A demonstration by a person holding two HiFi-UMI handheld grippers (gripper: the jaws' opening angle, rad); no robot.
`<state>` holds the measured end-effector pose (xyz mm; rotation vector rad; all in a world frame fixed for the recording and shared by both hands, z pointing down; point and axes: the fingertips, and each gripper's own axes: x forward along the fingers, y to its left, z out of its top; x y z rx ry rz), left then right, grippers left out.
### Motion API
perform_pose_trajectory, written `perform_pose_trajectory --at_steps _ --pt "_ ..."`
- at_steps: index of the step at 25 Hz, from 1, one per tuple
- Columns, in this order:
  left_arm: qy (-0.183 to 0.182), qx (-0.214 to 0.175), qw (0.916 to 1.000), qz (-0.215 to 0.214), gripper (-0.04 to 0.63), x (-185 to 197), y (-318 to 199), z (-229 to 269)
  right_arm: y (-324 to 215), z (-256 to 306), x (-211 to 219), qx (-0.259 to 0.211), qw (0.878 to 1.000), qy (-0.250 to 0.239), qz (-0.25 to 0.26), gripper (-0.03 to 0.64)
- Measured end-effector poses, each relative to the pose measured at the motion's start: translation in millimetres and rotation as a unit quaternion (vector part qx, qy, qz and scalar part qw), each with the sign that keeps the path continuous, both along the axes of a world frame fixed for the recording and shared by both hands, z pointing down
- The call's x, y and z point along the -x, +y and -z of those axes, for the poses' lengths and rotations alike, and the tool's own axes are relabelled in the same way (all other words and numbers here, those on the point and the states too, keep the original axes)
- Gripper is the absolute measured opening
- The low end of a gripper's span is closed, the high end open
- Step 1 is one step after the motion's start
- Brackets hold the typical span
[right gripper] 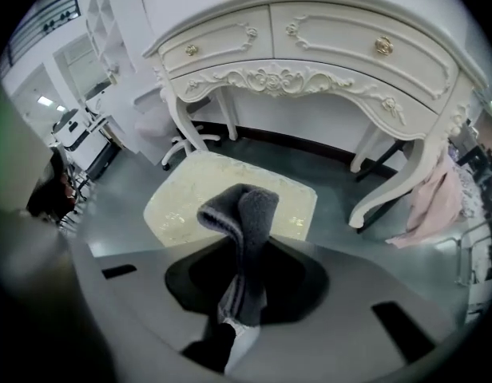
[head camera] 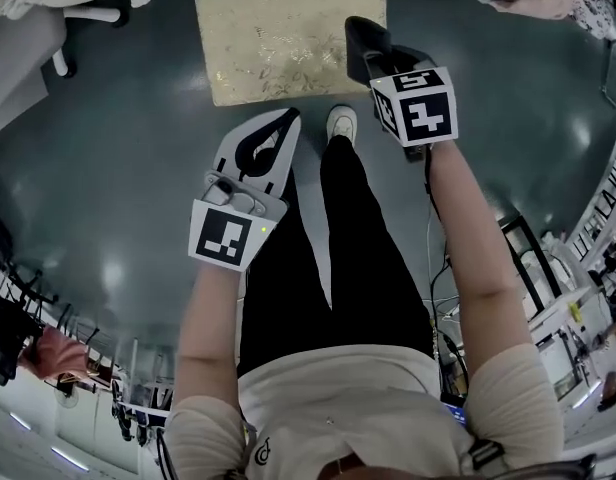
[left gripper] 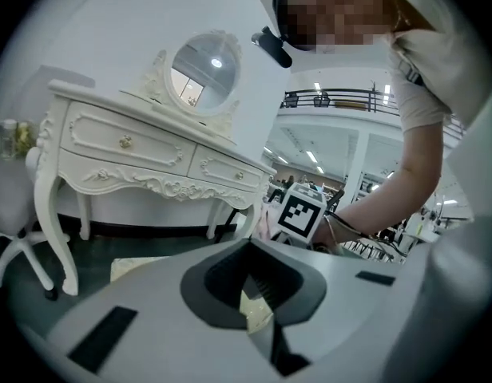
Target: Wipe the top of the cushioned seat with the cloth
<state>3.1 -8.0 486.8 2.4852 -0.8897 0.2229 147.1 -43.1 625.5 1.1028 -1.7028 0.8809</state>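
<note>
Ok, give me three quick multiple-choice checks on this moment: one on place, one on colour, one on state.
1. Relative to the dressing table, the cushioned seat stands: A on top; B on the floor in front; C behind.
2. The cloth is: A dark grey; B pink; C white.
3. The left claw is: A wide open; B shut on the cloth; C shut, empty.

B: the right gripper view shows the seat before the table's legs.
A: a grey fold hangs from the right claw.
C: its jaws meet with nothing between.
</note>
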Motion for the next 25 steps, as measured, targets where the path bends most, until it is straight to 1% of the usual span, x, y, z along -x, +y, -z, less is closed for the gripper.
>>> perform_pose_trajectory --at_steps 3,7,10,15,18,20,25 --pt "-0.014 -0.014 0.9998 0.008 0.012 38.3 1.7 4.6 8.8 3.6 48.1 0.005 1.0 -0.018 0.01 0.081" --pt "-0.038 -0.029 0.9987 0.017 0.012 79.2 4.7 2.1 18.6 -5.3 106.7 0.014 0.999 -0.036 0.029 0.081" --pt "-0.049 -0.029 0.9982 0.021 0.012 111.0 11.1 -2.7 23.6 -13.3 151.2 0.017 0.998 -0.044 0.045 0.081" --pt "-0.054 -0.017 0.9978 0.035 0.012 157.4 19.1 -16.7 23.7 -30.5 217.1 0.02 0.996 -0.059 0.07 0.081" --pt "-0.05 -0.008 0.9979 0.041 0.012 173.3 22.6 -23.6 22.4 -42.3 243.1 0.027 0.994 -0.066 0.077 0.081" --pt "-0.05 -0.005 0.9981 0.036 0.012 179.3 26.5 -28.3 21.6 -48.7 254.6 0.031 0.994 -0.07 0.079 0.081" --pt "-0.066 -0.001 0.9975 0.024 0.012 191.9 33.9 -44.9 18.0 -64.7 264.3 0.028 0.994 -0.059 0.082 0.081"
